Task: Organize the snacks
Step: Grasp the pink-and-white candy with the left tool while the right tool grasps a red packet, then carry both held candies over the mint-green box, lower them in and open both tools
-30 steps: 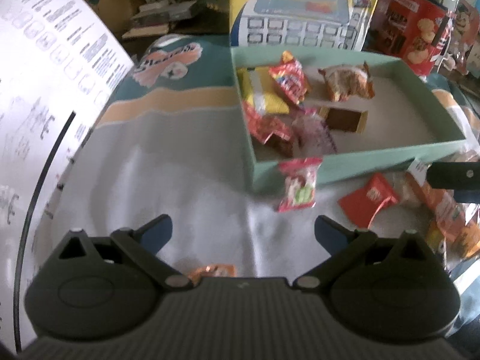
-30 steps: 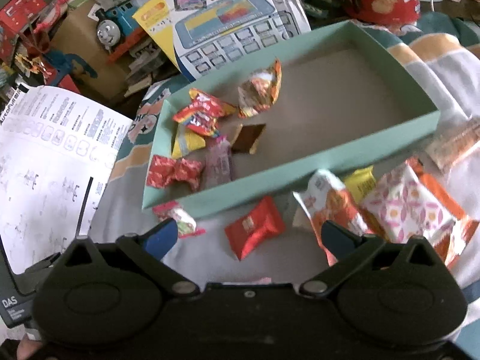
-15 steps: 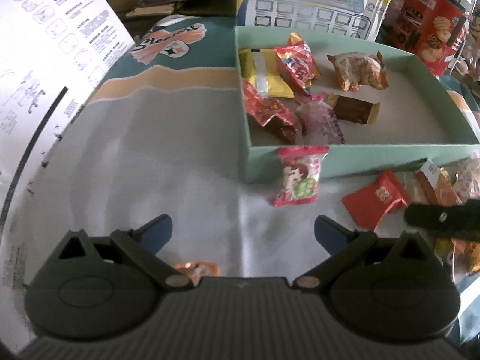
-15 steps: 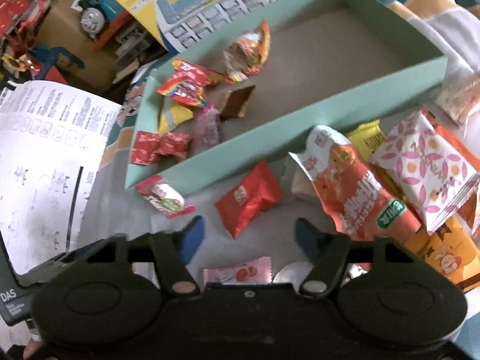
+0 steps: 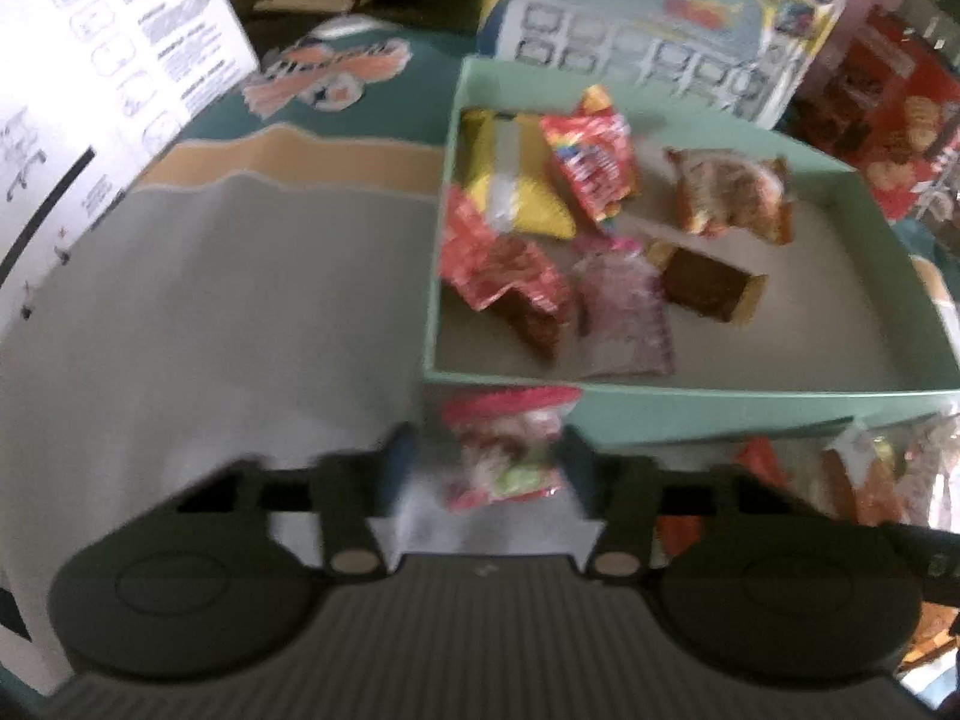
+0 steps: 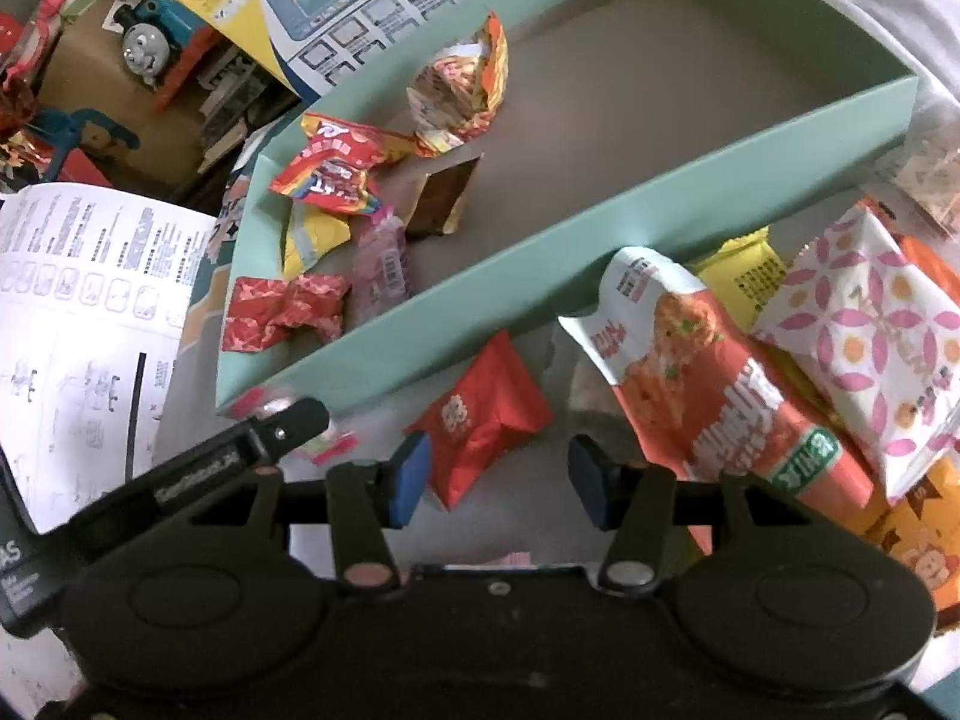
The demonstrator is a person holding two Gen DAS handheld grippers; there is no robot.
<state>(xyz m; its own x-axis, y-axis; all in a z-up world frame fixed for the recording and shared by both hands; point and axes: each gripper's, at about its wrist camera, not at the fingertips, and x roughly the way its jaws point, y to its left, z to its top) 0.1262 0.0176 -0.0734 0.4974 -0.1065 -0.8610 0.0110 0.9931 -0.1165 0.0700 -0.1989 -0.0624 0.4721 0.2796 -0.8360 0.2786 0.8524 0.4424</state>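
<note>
A mint green box [image 5: 690,411] [image 6: 540,264] holds several wrapped snacks at its left end. My left gripper [image 5: 486,468] is half closed around a pink and green candy pack [image 5: 510,450] lying against the box's front wall; the fingers stand beside it and I cannot tell if they touch it. My right gripper [image 6: 495,474] is half closed around a red snack pack [image 6: 480,414] on the cloth, with a gap on the right side. The left gripper's finger [image 6: 288,426] shows in the right wrist view at the box's corner.
A pile of larger snack packs [image 6: 810,372] lies right of the red pack. A white instruction sheet [image 6: 78,312] lies at the left. A toy keyboard box [image 5: 660,30] and a red tin [image 5: 888,120] stand behind the green box.
Both grippers moved forward and narrowed from wide open. The left now straddles the pink and green candy pack, the right the red pack.
</note>
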